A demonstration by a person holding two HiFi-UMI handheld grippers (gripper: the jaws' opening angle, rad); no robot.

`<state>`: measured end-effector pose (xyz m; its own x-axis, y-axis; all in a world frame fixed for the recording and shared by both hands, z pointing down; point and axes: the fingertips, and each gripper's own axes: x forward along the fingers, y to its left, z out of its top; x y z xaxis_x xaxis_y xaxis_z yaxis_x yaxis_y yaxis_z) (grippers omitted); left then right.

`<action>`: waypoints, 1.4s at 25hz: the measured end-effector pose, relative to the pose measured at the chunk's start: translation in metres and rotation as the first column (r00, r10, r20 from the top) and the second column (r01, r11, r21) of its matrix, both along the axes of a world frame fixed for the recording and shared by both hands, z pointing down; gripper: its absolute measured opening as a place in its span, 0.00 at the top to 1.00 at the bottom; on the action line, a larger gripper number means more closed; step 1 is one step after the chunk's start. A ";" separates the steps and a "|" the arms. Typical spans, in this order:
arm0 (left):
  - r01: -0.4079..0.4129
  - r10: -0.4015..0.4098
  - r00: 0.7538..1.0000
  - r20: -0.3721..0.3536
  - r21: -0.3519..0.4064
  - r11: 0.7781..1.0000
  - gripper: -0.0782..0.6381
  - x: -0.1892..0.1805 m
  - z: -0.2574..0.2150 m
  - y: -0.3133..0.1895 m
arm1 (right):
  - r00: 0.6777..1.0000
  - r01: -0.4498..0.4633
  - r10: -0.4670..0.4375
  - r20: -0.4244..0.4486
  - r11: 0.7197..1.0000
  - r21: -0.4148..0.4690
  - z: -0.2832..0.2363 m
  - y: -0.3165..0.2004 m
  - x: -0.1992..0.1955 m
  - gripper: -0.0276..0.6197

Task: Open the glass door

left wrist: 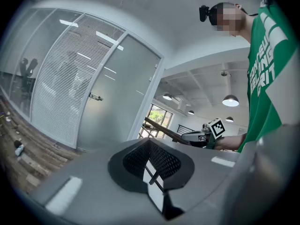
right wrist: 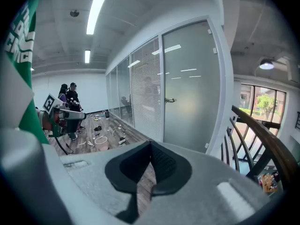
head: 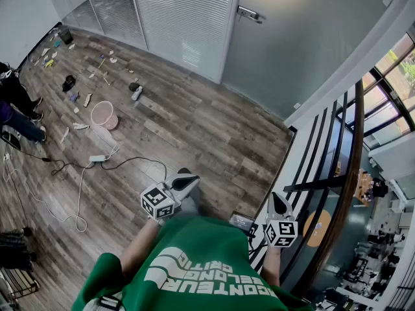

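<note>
The frosted glass door (head: 305, 37) stands closed at the far side of the wood floor, its metal handle (head: 250, 13) on the left edge. The left gripper view shows the door (left wrist: 122, 97) and handle (left wrist: 95, 96) well ahead. In the right gripper view the door (right wrist: 192, 88) and handle (right wrist: 170, 100) are also well ahead. My left gripper (head: 189, 177) is held out in front of the green shirt, its jaws together with nothing in them. To its right, my right gripper (head: 279, 201) is shut and empty. Both are far from the door.
A glass wall with white blinds (head: 181, 18) runs left of the door. Small items, a pink ring-shaped thing (head: 102, 114) and a cable with a power strip (head: 98, 158) litter the floor. People stand at the far left (head: 16, 102). A dark stair railing (head: 337, 193) runs along the right.
</note>
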<state>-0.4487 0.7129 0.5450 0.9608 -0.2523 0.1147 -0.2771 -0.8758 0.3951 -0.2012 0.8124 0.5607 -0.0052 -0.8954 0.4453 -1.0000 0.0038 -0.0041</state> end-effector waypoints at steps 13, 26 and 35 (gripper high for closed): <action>0.039 -0.040 0.999 -0.021 -0.017 0.999 0.88 -0.017 0.008 0.003 | 0.999 0.043 -0.043 -0.003 0.999 -0.012 0.005 -0.004 -0.017 0.97; 0.054 -0.055 0.998 -0.011 -0.038 0.998 0.88 -0.021 0.010 -0.009 | 0.999 0.051 -0.050 0.021 0.998 -0.032 0.009 -0.022 -0.017 0.97; 0.032 -0.033 0.999 -0.030 -0.038 0.999 0.88 -0.012 0.007 -0.049 | 0.999 0.015 -0.014 0.032 0.999 -0.034 0.009 -0.050 -0.014 0.97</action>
<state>-0.4612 0.6637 0.5516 0.9554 -0.2796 0.0948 -0.2923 -0.8511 0.4362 -0.2148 0.7622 0.5700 -0.0328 -0.8791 0.4755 -0.9992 0.0178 -0.0360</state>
